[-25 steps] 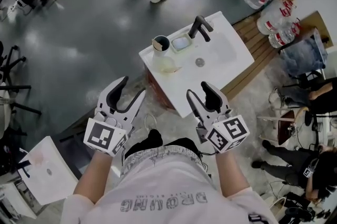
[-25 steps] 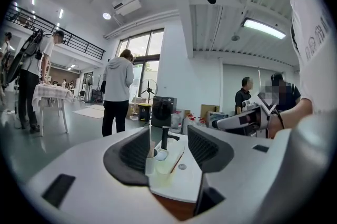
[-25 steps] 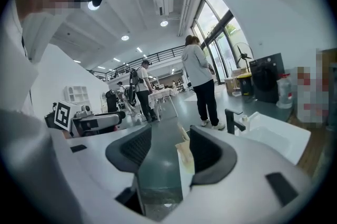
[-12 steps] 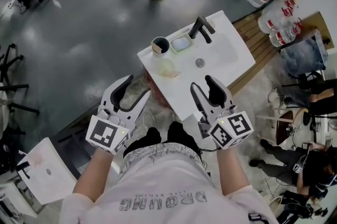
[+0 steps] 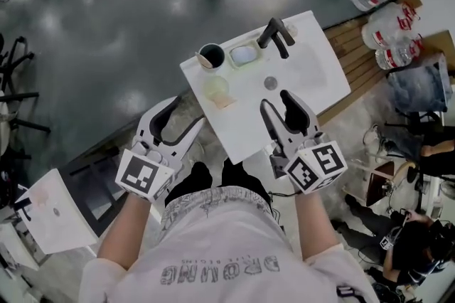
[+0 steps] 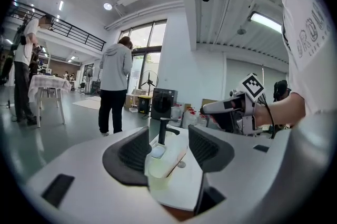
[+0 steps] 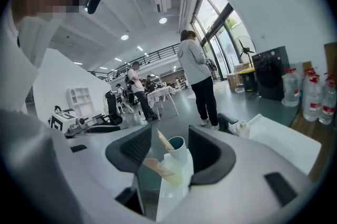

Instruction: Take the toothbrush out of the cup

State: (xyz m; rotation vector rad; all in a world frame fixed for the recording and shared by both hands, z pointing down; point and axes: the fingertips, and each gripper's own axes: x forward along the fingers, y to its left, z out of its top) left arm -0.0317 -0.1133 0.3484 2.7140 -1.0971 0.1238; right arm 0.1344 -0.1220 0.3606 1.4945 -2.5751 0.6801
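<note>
Right gripper (image 5: 276, 104) advanced over the glossy white counter (image 5: 316, 70) — jaws apart, left gripper (image 5: 182, 119) too. Toothbrush (image 5: 202, 61) leaned in round dark cup (image 5: 213, 54).

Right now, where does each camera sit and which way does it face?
Head view: on the person's head, facing steeply down at the washbasin; forearms, left tongs and right tongs show.
Left gripper view: on the left tongs, facing the faucet; its open jaws show.
Right gripper view: on the right tongs, facing the cup; its open jaws show.
Shared: head and left gripper views show the faucet.
</note>
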